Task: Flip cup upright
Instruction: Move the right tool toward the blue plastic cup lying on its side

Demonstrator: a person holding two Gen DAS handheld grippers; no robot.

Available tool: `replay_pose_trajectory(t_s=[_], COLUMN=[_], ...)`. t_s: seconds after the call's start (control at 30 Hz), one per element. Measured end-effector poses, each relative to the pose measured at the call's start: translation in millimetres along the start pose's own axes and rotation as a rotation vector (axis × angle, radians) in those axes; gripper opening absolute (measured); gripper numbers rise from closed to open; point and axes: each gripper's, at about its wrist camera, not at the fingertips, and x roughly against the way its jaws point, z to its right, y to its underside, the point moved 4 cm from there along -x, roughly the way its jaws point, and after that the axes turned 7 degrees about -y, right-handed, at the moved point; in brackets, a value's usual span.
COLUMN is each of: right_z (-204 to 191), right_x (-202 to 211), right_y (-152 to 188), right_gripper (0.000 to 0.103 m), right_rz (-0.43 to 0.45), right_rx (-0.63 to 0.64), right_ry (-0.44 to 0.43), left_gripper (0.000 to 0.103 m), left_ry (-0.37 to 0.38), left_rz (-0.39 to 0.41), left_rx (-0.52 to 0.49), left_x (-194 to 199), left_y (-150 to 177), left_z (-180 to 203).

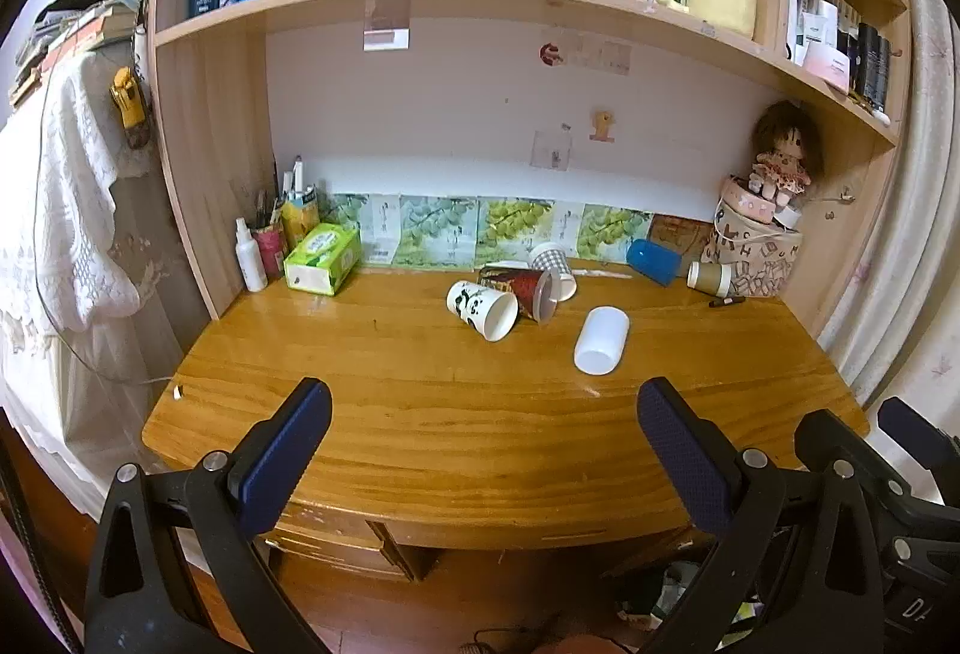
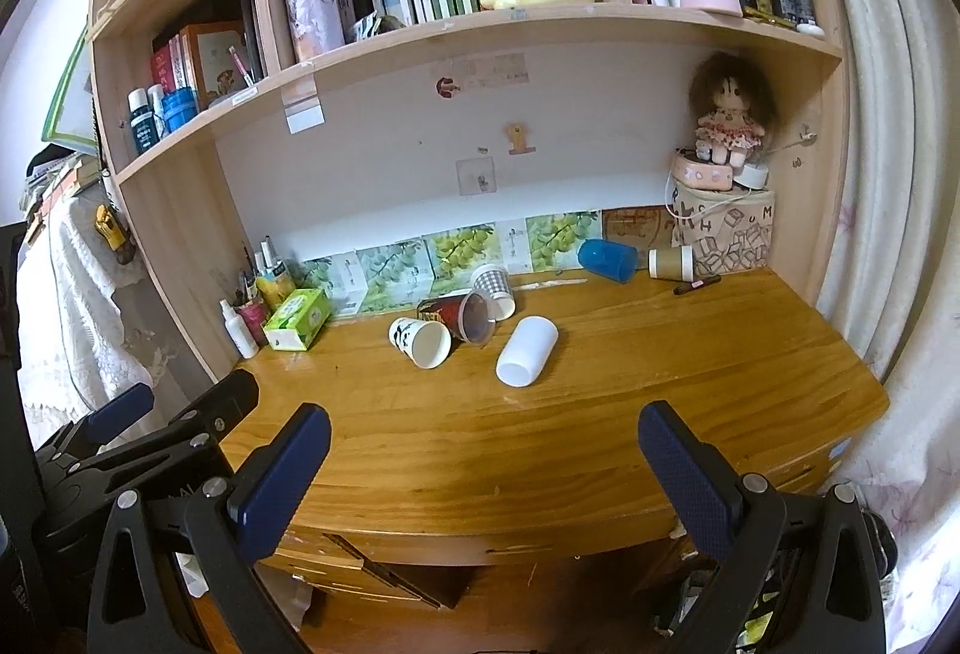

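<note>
Several cups lie on their sides on the wooden desk (image 1: 420, 414). A plain white cup (image 1: 601, 340) (image 2: 527, 350) lies nearest. A panda-print cup (image 1: 482, 309) (image 2: 419, 341) lies left of it. A dark red cup (image 1: 528, 292) (image 2: 459, 316) and a checked cup (image 1: 553, 264) (image 2: 493, 284) lie behind. A blue cup (image 1: 653, 261) (image 2: 607, 260) and a brown paper cup (image 1: 709, 276) (image 2: 671, 263) lie at the back right. My left gripper (image 1: 483, 411) is open and empty over the desk's front edge. My right gripper (image 2: 483, 432) is open and empty, also at the front edge.
A green tissue box (image 1: 322, 258), a spray bottle (image 1: 249, 255) and a pen holder (image 1: 270, 240) stand at the back left. A patterned box (image 1: 756, 258) with a doll (image 1: 783, 156) stands at the back right, a pen (image 1: 726, 302) in front of it. Bookshelves hang above the desk.
</note>
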Motion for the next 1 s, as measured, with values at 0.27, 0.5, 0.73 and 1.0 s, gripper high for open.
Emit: replay_pose_trajectory(t_s=[0.27,0.5,0.73,1.0], right_z=[-8.4,-11.9,-7.7,15.5], right_x=[-7.8,-19.0,-35.5,-63.6], right_y=[2.2,-2.2,-9.8,-21.7], right_gripper=[0.103,0.103,0.103,0.103], right_rz=[-0.044,-0.064,-0.086,-0.119], right_rx=[0.01,0.041,0.039,-0.008], right_ry=[-0.004,-0.031,-0.05,-0.083], left_gripper=[0.102,0.102,0.102,0.102], left_ry=[0.003,-0.018,-0.038,-0.046], left_rz=[-0.044,-0.06,-0.067,-0.1], left_rx=[0.028,0.051,0.036,-0.027], left_x=[-6.8,-15.3,-29.3,-58.9], left_y=[4.9,1.8,-8.2,-22.5], left_z=[-10.9,-14.1,-5.8,24.3])
